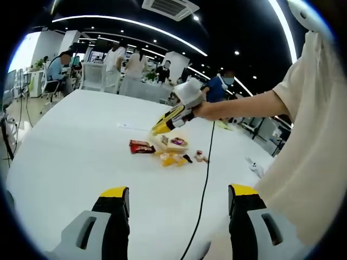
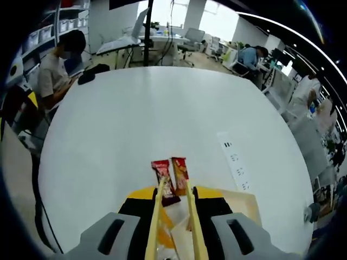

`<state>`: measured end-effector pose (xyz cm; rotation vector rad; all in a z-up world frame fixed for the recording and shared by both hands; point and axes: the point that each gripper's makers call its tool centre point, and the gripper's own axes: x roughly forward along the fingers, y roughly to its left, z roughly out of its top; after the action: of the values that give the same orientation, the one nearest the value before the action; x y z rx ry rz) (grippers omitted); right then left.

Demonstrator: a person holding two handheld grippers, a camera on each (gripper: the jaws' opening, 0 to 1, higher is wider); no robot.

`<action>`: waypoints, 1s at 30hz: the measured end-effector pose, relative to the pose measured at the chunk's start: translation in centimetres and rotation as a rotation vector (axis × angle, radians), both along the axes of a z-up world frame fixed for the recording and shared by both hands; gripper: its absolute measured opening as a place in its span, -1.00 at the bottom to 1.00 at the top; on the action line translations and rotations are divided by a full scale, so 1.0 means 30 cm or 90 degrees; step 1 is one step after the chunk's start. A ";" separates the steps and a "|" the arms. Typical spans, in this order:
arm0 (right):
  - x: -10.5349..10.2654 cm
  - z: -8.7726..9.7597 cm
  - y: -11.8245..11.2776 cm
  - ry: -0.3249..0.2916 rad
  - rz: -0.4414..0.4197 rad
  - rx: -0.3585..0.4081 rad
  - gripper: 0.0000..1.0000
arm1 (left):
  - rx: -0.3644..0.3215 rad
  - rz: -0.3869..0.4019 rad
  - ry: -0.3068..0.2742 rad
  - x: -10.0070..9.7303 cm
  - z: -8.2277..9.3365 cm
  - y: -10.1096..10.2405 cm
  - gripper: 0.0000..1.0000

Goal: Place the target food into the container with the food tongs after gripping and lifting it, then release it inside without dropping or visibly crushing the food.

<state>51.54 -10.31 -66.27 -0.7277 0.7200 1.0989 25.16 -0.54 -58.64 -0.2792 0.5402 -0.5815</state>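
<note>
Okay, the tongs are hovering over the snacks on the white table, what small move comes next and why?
Probably lower the food tongs in the right gripper onto the red snack packet ahead. The tips sit apart above it, nothing is gripped, and the container lies just beside. The left gripper hangs open, away from the food.

Open-plan office, long strip lights (image 1: 130, 23) glowing across a dark ceiling, ceiling air vent (image 1: 169, 7) overhead, people sitting at desks (image 2: 162, 39) with chairs, big white counter (image 2: 135, 124) spreading in front
</note>
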 end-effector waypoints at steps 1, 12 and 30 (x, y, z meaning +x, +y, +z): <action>-0.002 -0.003 0.002 0.001 0.001 -0.001 -0.49 | 0.000 0.000 0.001 0.000 -0.001 0.000 0.48; -0.032 -0.064 0.030 0.020 0.033 -0.025 -0.49 | 0.003 -0.002 0.011 0.017 -0.019 0.003 0.48; -0.019 -0.124 0.052 0.041 0.046 -0.029 -0.48 | 0.010 0.003 0.025 0.042 -0.046 0.018 0.51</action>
<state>50.97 -8.76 -70.00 -0.7651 0.7807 1.1795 26.42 0.00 -60.02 -0.2766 0.5810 -0.5675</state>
